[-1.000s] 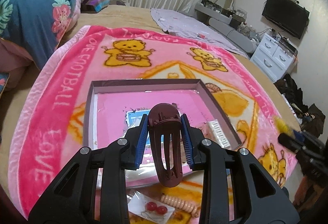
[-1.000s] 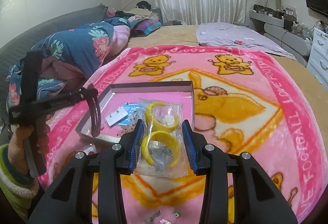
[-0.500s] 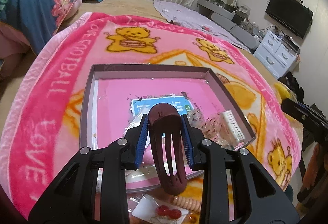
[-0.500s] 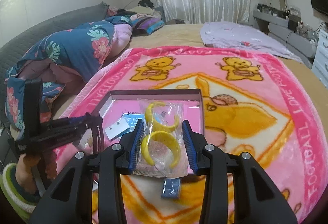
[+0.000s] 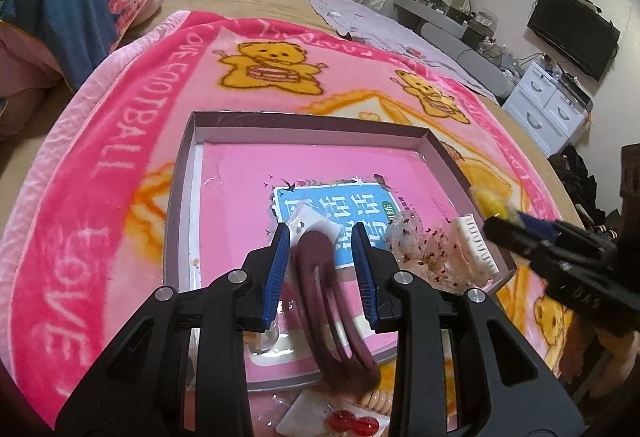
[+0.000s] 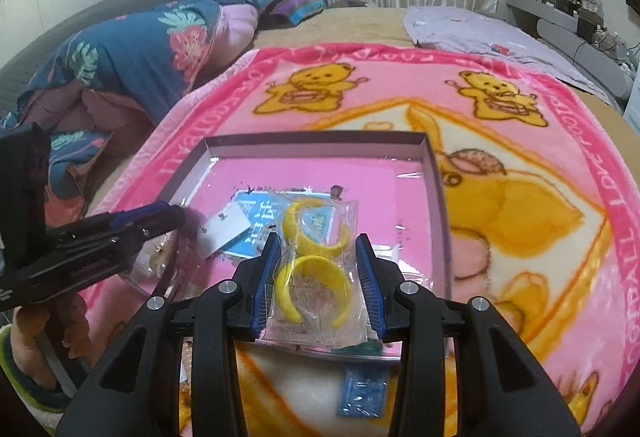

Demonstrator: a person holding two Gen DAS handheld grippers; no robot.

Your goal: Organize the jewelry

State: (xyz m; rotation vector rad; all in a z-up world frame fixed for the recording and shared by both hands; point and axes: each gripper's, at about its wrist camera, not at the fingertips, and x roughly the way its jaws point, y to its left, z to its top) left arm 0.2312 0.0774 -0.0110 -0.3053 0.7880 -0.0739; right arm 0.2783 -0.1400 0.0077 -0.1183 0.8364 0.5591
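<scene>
A shallow grey box (image 5: pixel 304 125) with a pink lining lies on the pink bear blanket. My left gripper (image 5: pixel 321 233) hangs over the box's near part, shut on a maroon hair clip (image 5: pixel 324 297). The clip looks blurred and slants down to the right. My right gripper (image 6: pixel 319 243) is shut on a clear packet (image 6: pixel 316 289) holding two yellow C-shaped rings, above the near edge of the box (image 6: pixel 316 139). In each view the other gripper shows from the side: the right gripper (image 5: pixel 560 249) and the left gripper (image 6: pixel 120 233).
In the box lie a blue card (image 5: pixel 340 209), a white card (image 6: pixel 226 227), a speckled clear packet (image 5: pixel 416 249) and a white comb clip (image 5: pixel 476 245). A red bead card (image 5: pixel 348 425), a peach coil tie (image 5: pixel 376 397) and a blue packet (image 6: pixel 362 389) lie on the blanket. A floral quilt (image 6: pixel 132 61) is at left.
Both grippers have come down and closer to the box. The right one has moved left over its near edge with the packet. The maroon clip has tilted in the left grip.
</scene>
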